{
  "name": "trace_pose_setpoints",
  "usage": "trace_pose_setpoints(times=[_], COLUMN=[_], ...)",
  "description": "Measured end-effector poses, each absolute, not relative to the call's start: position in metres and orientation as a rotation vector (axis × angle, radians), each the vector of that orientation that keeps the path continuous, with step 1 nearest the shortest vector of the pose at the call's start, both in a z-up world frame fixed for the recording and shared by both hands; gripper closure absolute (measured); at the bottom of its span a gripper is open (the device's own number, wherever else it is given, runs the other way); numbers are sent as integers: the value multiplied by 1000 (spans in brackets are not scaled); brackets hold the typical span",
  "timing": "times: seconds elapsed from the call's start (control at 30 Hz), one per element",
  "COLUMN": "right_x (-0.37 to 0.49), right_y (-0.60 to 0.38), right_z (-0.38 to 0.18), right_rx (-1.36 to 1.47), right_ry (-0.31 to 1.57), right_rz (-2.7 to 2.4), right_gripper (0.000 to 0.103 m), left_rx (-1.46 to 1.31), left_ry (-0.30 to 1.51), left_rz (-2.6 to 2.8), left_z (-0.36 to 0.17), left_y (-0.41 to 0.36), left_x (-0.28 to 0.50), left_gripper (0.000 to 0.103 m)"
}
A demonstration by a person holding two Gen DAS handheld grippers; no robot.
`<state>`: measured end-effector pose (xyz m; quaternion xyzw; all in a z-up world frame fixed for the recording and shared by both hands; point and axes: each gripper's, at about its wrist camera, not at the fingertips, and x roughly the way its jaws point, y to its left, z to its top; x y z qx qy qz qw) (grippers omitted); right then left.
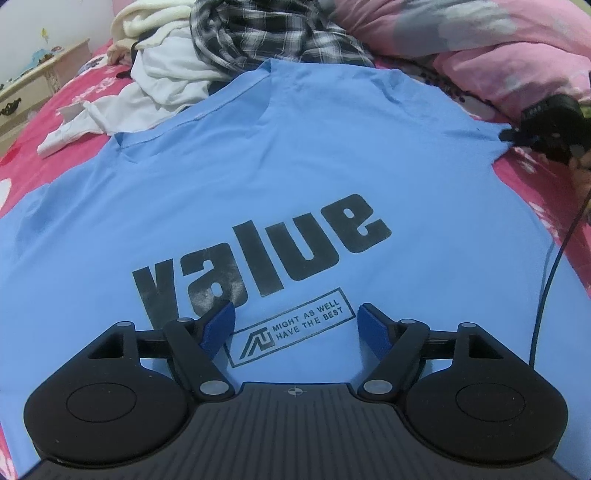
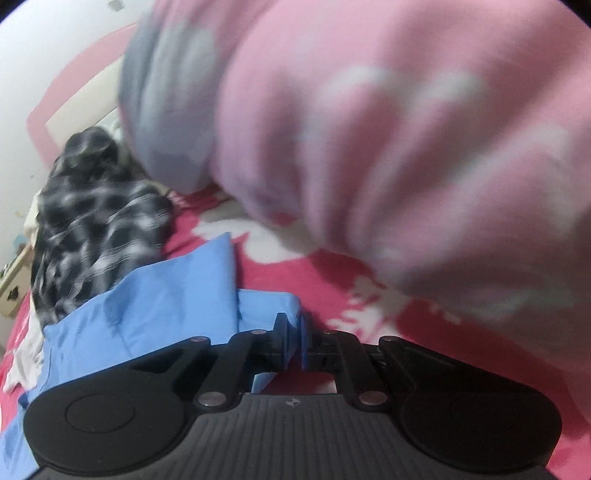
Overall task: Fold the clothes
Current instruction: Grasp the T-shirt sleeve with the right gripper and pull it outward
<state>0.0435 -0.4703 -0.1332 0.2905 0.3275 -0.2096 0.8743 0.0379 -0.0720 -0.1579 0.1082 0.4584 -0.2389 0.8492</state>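
A light blue T-shirt (image 1: 280, 177) with black "value" print lies spread flat on the pink bed. My left gripper (image 1: 295, 325) is open and empty, hovering low over the print near the shirt's middle. My right gripper (image 2: 291, 339) is shut on a corner of the blue T-shirt (image 2: 166, 295), at its far right edge; it also shows in the left wrist view (image 1: 517, 138), pinching the shirt's corner. The right wrist view is blurred.
A black-and-white plaid shirt (image 1: 266, 33) and white clothes (image 1: 162, 88) are piled behind the T-shirt. A pink quilt (image 2: 406, 147) is bunched at the right. A cream dresser (image 1: 40, 81) stands left of the bed. A black cable (image 1: 554, 266) runs at the right.
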Motion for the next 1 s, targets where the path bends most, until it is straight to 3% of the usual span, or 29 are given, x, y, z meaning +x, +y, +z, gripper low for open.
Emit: trace_pose_setpoints(times=[0.4,0.5,0.6,0.73,1.0], right_x=[39,45,44,20,4], right_y=[-477,-447,-372,-286,-265], right_z=[-129,-102,-79,-97,-128], right_rx=[716,524,64,-432,-581], right_ry=[631,567,524,478,532], right_rz=[-419,-294,4,186,228], right_gripper=[95,95,95,95,95], left_rx=[225,191,125,99,119], left_ry=[983,991,1001,987,973], left_rz=[-501,-502,-505,-502,-527], left_z=[-158,-154,-150,-145,-143], left_y=[-73,-69,-60,-55,-63], left_x=[41,42,44,46,43], left_gripper=[27,27,27,28,28])
